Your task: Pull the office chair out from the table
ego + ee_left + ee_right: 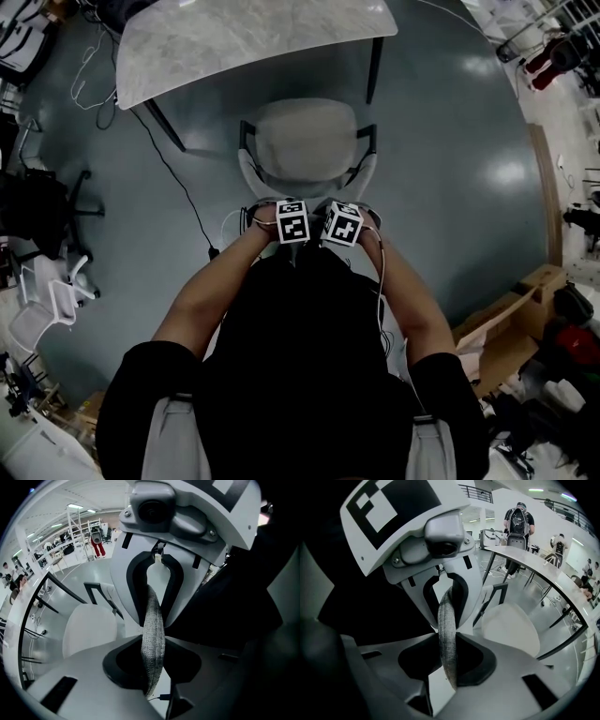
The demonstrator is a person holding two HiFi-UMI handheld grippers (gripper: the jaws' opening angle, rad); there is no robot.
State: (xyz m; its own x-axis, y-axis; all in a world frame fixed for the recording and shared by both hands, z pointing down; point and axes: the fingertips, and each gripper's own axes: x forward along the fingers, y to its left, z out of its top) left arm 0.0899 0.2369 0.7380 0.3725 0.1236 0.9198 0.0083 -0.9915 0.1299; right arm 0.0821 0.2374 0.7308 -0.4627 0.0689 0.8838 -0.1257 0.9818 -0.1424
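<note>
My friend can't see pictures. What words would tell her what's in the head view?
From above, a person in a black top holds the left gripper and right gripper side by side, both clamped on the backrest of a pale office chair. The chair's seat faces a marble-look table on a dark floor.

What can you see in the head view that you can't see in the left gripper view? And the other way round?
Only the head view shows the person's arms and the cardboard box on the floor. Only the left gripper view shows, close up, the left gripper shut on the gray fabric edge of the office chair, at the top of its back, plus far-off shelves. Both show the chair's pale seat and the table.
</note>
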